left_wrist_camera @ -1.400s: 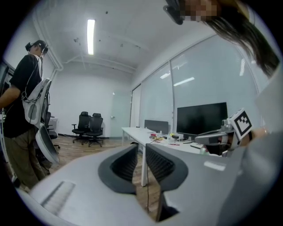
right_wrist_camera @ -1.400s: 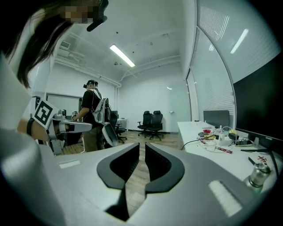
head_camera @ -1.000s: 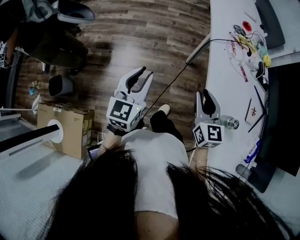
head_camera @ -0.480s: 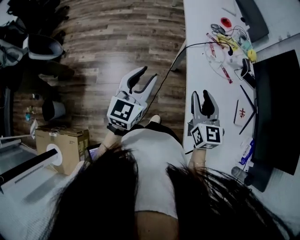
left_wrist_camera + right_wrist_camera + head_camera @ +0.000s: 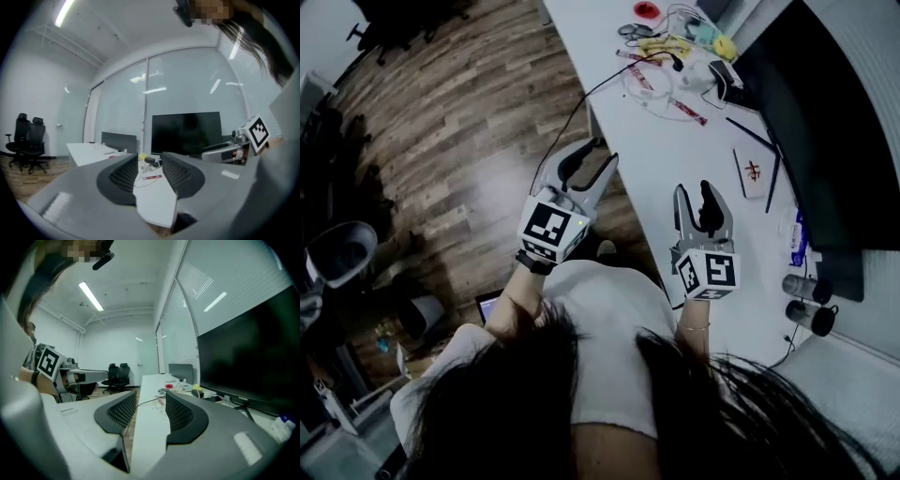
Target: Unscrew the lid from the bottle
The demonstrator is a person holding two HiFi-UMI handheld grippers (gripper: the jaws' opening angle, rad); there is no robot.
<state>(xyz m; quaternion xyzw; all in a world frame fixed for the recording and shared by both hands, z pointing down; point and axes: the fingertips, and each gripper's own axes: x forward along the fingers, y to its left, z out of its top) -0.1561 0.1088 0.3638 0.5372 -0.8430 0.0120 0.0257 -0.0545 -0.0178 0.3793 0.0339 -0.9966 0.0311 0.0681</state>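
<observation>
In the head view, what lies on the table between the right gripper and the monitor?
Head view: a white card with a red mark and a thin dark pen lie there.

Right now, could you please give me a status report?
Left tongs, right tongs just opened wider, both empty. Likely bottle on desk, right of right tongs, untouched. No obstruction.

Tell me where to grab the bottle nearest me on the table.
Grip the near bottle round its grey body, leaving the dark cap free to turn. Come from the bare table side: a second bottle sits close beyond it and the cap end faces the other way. Whether it stands or lies is unclear.
</observation>
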